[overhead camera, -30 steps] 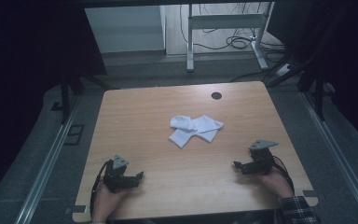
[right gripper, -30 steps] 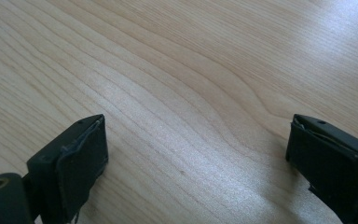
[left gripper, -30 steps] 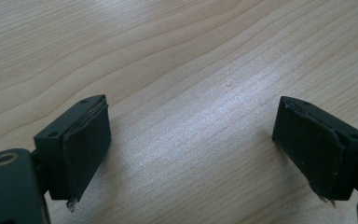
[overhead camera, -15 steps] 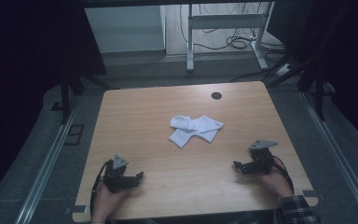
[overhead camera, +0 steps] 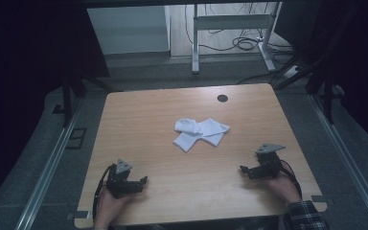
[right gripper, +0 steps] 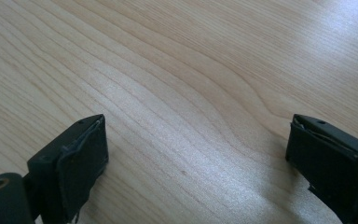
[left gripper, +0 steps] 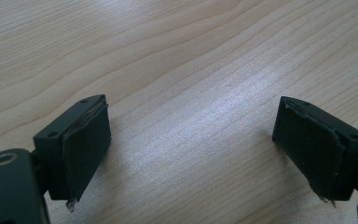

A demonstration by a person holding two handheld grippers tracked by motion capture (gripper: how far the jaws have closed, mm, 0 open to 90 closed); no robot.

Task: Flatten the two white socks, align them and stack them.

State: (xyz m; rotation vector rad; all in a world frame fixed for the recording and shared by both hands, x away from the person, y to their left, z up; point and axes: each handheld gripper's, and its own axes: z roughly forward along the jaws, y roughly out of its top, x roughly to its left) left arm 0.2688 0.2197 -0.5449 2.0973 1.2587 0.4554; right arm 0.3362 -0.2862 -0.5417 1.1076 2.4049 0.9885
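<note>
Nothing has moved since the earlier frames: both tongs sit in the same spots near the front edge of the table [overhead camera: 139, 120], and the white socks [overhead camera: 200, 133] lie in the same crumpled overlap at its middle. Left tongs [overhead camera: 136, 182] rest low on the wood at the person's left, right tongs [overhead camera: 247, 170] at the right, each well apart from the socks. Both stand wide open and empty, with bare wood grain between the black pads [left gripper: 86, 149] in the left gripper view and likewise between the pads [right gripper: 81, 161] in the right gripper view. Judging by this, the hands are parked at a ready pose, jaws spread so either can reach forward to the socks.
</note>
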